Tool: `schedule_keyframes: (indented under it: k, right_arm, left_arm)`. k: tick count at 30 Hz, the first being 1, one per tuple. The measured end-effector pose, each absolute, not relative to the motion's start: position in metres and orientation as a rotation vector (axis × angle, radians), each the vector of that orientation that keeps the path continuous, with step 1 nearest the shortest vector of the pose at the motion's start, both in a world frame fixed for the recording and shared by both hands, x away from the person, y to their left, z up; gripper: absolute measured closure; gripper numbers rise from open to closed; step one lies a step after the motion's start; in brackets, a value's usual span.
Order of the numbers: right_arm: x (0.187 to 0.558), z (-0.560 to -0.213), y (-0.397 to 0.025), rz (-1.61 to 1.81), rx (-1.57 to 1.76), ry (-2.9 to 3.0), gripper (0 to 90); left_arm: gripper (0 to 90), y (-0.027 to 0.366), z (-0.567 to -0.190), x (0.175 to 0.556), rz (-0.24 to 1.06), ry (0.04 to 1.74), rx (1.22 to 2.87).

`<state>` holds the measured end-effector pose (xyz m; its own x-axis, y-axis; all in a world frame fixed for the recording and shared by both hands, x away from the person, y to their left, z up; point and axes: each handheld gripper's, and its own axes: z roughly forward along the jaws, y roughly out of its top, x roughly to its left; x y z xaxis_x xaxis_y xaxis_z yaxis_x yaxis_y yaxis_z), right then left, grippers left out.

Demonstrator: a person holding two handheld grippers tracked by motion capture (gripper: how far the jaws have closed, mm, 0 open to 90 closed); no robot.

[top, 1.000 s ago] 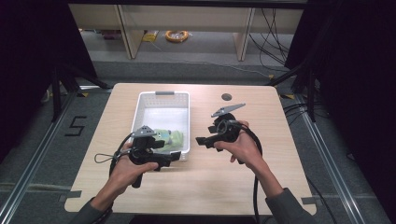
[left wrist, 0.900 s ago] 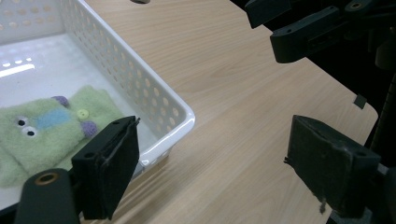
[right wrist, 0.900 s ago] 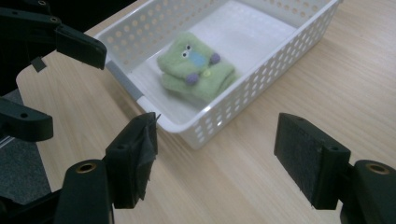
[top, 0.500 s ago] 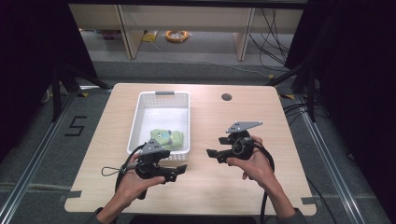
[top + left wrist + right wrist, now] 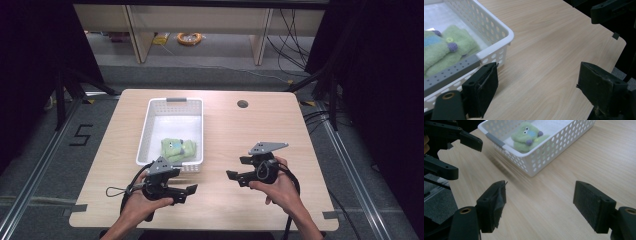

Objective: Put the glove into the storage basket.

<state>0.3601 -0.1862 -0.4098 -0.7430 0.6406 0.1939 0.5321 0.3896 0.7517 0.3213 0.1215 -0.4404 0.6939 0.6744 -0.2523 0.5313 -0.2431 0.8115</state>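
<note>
Left gripper (image 5: 186, 191) is sitting low over the near left part of the table (image 5: 240, 135), jaws spread wide with nothing between them; you're holding it just off the near right corner of the white basket (image 5: 150, 120). In the left gripper view its jaws are framing bare wood, with the basket's perforated corner (image 5: 499, 35) and grey handle strip (image 5: 451, 71) just beside the left jaw. Right gripper (image 5: 237, 169) is also released, jaws apart and empty, and you're keeping it over the near right part of the table, well apart from the basket and pointing left toward your other hand. In the right gripper view the jaws are bracketing plain tabletop, with the basket (image 5: 554, 147) lying beyond them and the left gripper's black jaws (image 5: 454, 152) showing at the upper left edge. Green plush toy (image 5: 177, 149) is lying inside the basket at its near end, touching neither gripper; from the right gripper view its face (image 5: 529, 133) is showing eyes, a blue patch and purple bobbles. Both grippers are hovering near table level, not touching the basket.
</note>
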Motion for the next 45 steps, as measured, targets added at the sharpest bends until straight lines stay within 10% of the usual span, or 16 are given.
schedule_keyframes:
  k: [45]
  right_arm:
    - [0.322,-0.445,-0.208,1.312,1.088,2.507,21.5]
  left_arm:
    - [16.2,0.112,-0.474,0.302,0.146,0.883,2.01]
